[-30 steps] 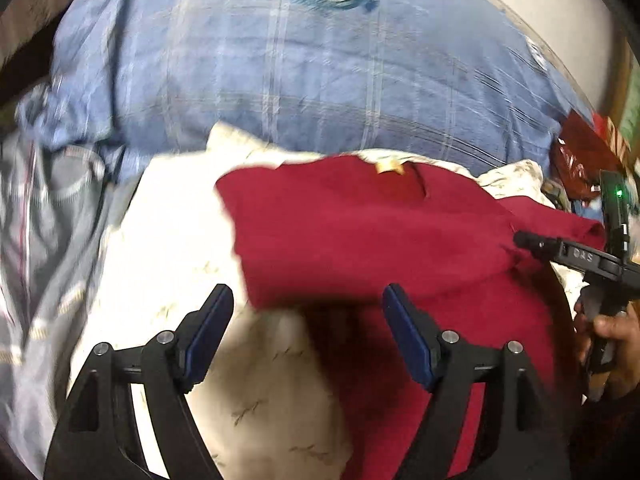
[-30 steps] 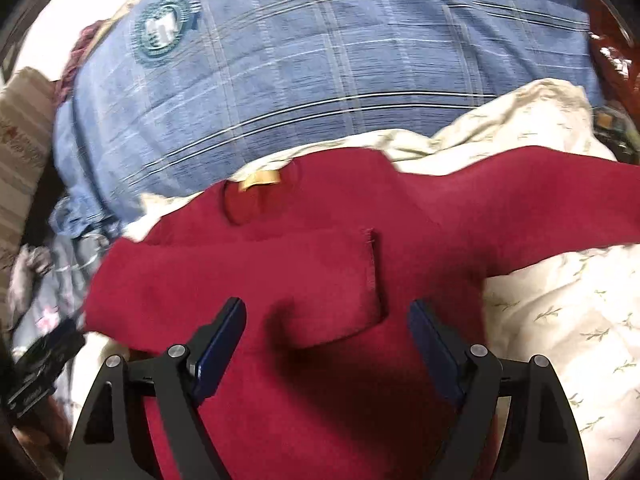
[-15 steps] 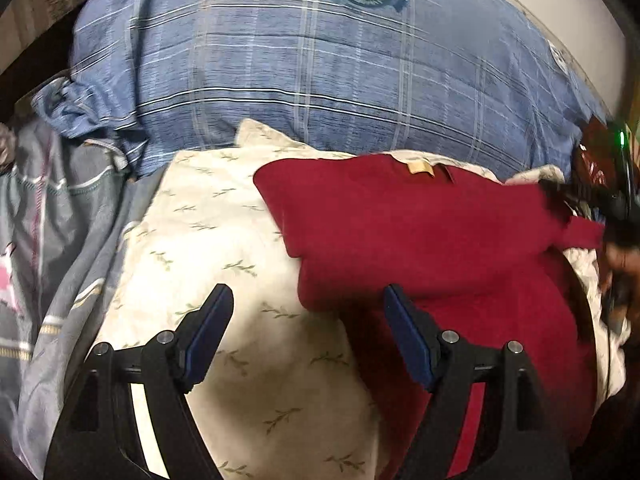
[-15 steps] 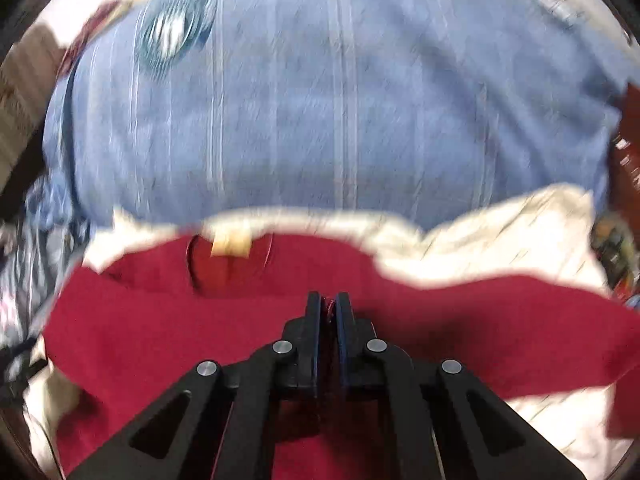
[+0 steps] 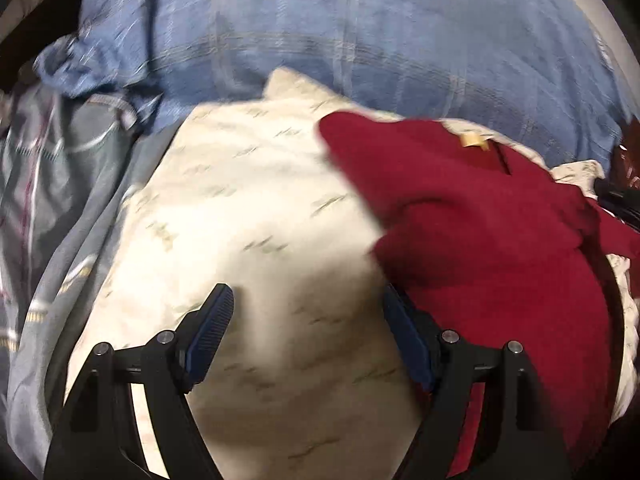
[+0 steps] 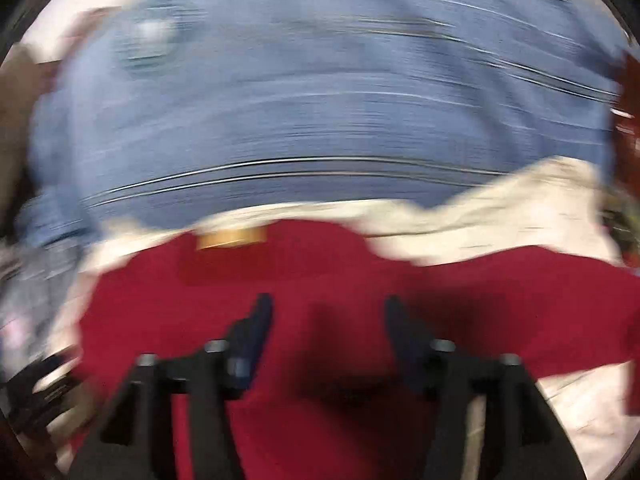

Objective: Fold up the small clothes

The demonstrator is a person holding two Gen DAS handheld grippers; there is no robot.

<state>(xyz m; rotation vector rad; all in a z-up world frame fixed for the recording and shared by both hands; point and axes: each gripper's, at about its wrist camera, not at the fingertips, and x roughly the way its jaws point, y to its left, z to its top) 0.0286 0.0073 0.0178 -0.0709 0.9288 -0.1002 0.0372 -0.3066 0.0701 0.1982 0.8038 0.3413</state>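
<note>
Our right claw (image 6: 326,320), spread, hangs over the red sweater (image 6: 320,280); our spread left claw (image 5: 308,312) sits off its left edge.

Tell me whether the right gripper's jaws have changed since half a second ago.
Yes. The right gripper was clamped shut on the red sweater below its tan neck label; now its jaws stand apart over the cloth, holding nothing.

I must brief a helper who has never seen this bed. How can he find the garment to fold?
Find the big blue checked pillow. In front of it lies a cream sheet with small leaf prints. The garment is the dark red top on that sheet, the only red cloth, with a tan label at its neck.
</note>
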